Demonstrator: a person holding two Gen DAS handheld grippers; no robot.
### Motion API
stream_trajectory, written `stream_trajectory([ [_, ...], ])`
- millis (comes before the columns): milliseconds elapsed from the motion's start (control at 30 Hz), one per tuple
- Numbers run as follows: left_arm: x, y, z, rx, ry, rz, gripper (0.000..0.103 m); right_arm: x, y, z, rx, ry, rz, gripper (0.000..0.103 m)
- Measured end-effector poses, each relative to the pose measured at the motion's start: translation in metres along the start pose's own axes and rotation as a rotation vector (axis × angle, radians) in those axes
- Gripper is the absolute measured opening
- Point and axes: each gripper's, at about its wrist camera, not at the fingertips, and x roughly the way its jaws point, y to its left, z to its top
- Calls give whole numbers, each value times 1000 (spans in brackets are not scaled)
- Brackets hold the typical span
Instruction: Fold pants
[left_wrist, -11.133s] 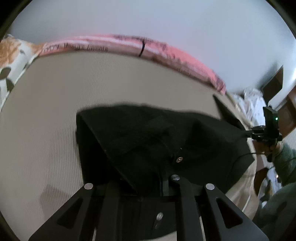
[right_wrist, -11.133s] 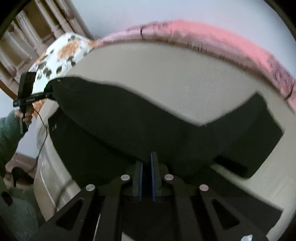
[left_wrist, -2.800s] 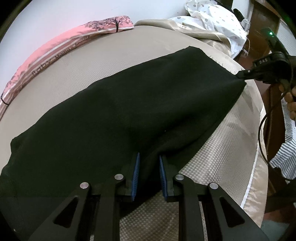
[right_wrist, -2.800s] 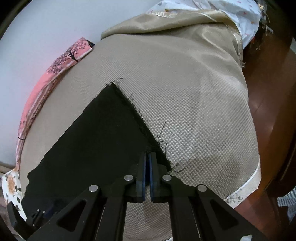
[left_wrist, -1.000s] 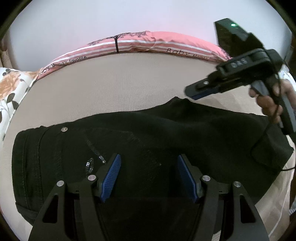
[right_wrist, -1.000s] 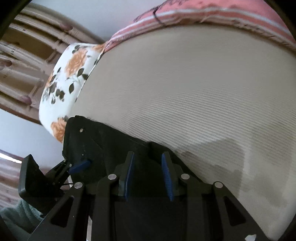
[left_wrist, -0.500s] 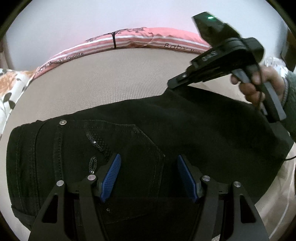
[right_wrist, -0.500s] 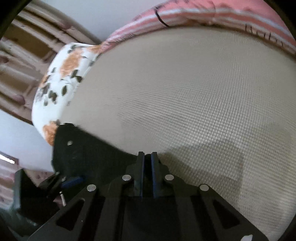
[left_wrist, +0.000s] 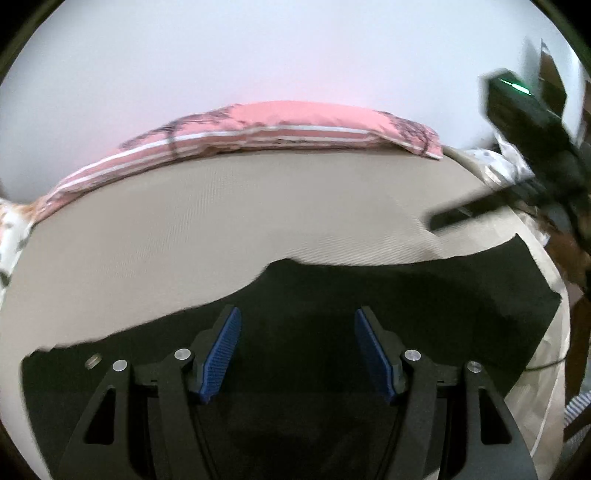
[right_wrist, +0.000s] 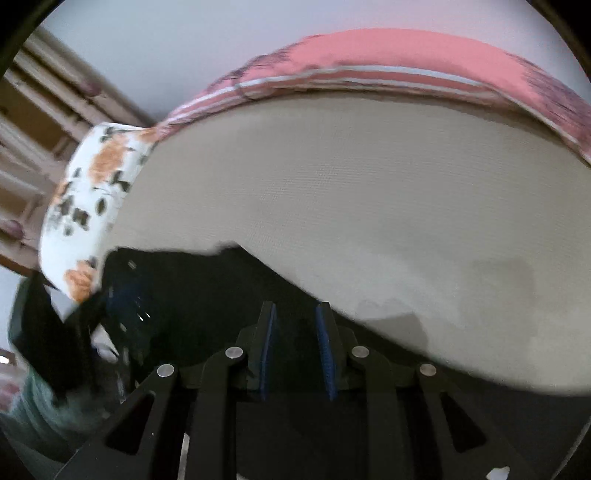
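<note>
The black pants (left_wrist: 406, 295) lie folded on the beige mattress (left_wrist: 221, 221), with a metal button (left_wrist: 94, 360) at their left end. My left gripper (left_wrist: 297, 332) hovers over them, open wide, with nothing pinched. In the left wrist view my right gripper (left_wrist: 443, 221) is blurred, up off the cloth at the right, held by a hand (left_wrist: 569, 251). In the right wrist view my right gripper (right_wrist: 295, 332) has a narrow gap and its jaws are opening. The pants (right_wrist: 203, 295) lie below it, not pressed by the pads. The left gripper (right_wrist: 122, 295) shows blurred at the left.
A pink striped pillow (left_wrist: 277, 122) runs along the far edge against the wall. A floral pillow (right_wrist: 96, 184) sits at the head end by a wooden headboard (right_wrist: 37, 110). Rumpled bedding (left_wrist: 491, 162) lies at the far right. The mattress edge drops off beyond the pants' right end.
The right gripper, shut on the pants' far edge half a second ago, has parted its jaws and swung up and to the right. The left gripper has drawn back and risen, still open.
</note>
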Motion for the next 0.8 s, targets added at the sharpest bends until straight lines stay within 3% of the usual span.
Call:
stream_trajectory([
  [133,39,-10,13,-26,56,-66,65,-15,-46,-47,105,18,-135,22],
  [267,67,-8,17,-49,94,-44,65,-19,-87,-78,208,21,-214,22],
  [367,74,-7,19,-41,86,4,65,-16,-102,-87,228,-9,-285,22],
  [500,92,7,21,-107,147,34,65,-2,-111,-82,227,-60,-384,20],
  [633,94,7,18,-76,125,75,65,-1,-114,-81,230,-132,-412,20],
  [800,83,3,20,-62,131,86,65,-14,-110,-87,251,-154,-340,24],
])
